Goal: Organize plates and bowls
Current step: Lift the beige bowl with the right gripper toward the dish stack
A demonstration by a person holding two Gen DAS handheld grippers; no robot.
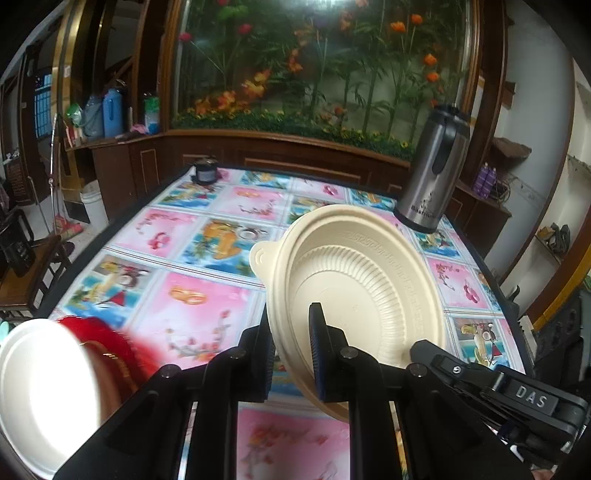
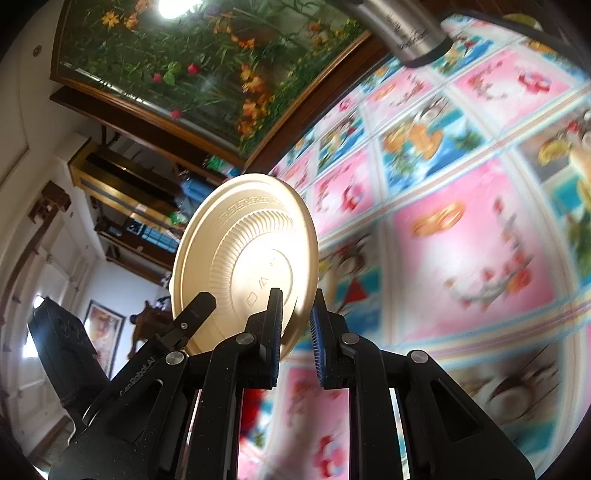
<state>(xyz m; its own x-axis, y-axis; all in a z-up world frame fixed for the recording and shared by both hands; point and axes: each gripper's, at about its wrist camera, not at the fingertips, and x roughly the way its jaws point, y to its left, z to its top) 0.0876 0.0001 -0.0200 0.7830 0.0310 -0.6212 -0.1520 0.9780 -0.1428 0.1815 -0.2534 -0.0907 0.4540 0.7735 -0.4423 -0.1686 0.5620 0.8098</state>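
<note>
A cream plastic plate with a ribbed well and a small tab hangs tilted above the table. My left gripper is shut on its lower rim, and its hollow face is toward this camera. In the right wrist view the plate shows its underside, and my right gripper is shut on its near rim. Each view shows the other gripper's black body reaching the same plate. A white plate and a red plate lie blurred at the lower left.
The table wears a pink and blue picture cloth. A steel flask stands at its far right corner and a small dark jar at the far left. Wooden cabinets and a flower mural stand behind.
</note>
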